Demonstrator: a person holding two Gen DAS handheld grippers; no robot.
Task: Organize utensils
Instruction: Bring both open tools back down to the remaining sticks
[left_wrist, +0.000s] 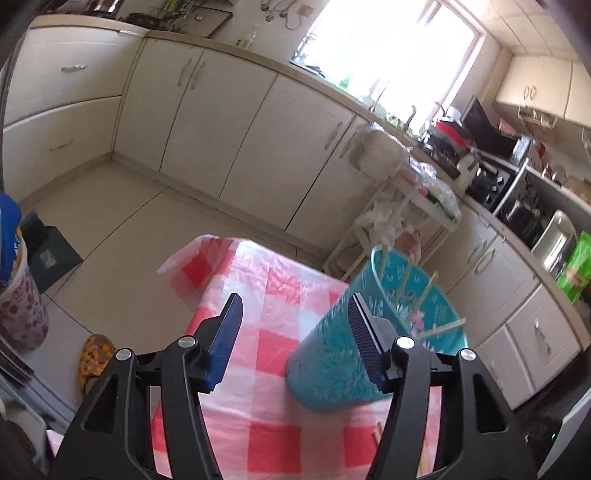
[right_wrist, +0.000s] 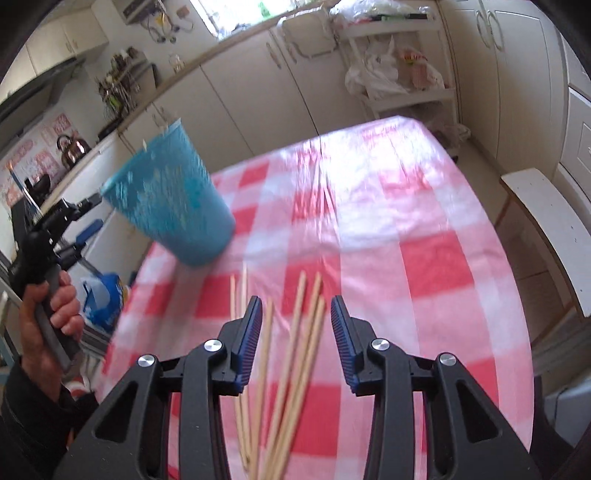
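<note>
Left wrist view
Left gripper (left_wrist: 295, 314): jaws stand well apart over the red-and-white checked tablecloth (left_wrist: 266, 295); nothing is pressed between the pads.
Teal cup (left_wrist: 332, 354): tilted, its side touching the inner face of the right-hand finger (left_wrist: 364, 339); the other finger is clear of it, so no two-sided grip shows.
Chopsticks in cup (left_wrist: 424, 291): several pale sticks lean inside the cup's open mouth.
Cup's place: at the table's right edge in this view, its mouth facing the kitchen cabinets (left_wrist: 229, 122).

Right wrist view
Right gripper (right_wrist: 295, 314): jaws partly open, the pads touching nothing.
Loose chopsticks (right_wrist: 295, 354): a fanned bunch lies flat on the tablecloth near the table's near edge, running between and under the fingers.
Teal cup: blurred, tilted, near the table's left edge, whether it rests on the cloth I cannot tell.
Person's hand (right_wrist: 48, 321): grips the left gripper's handle, off the table's left edge.
</note>
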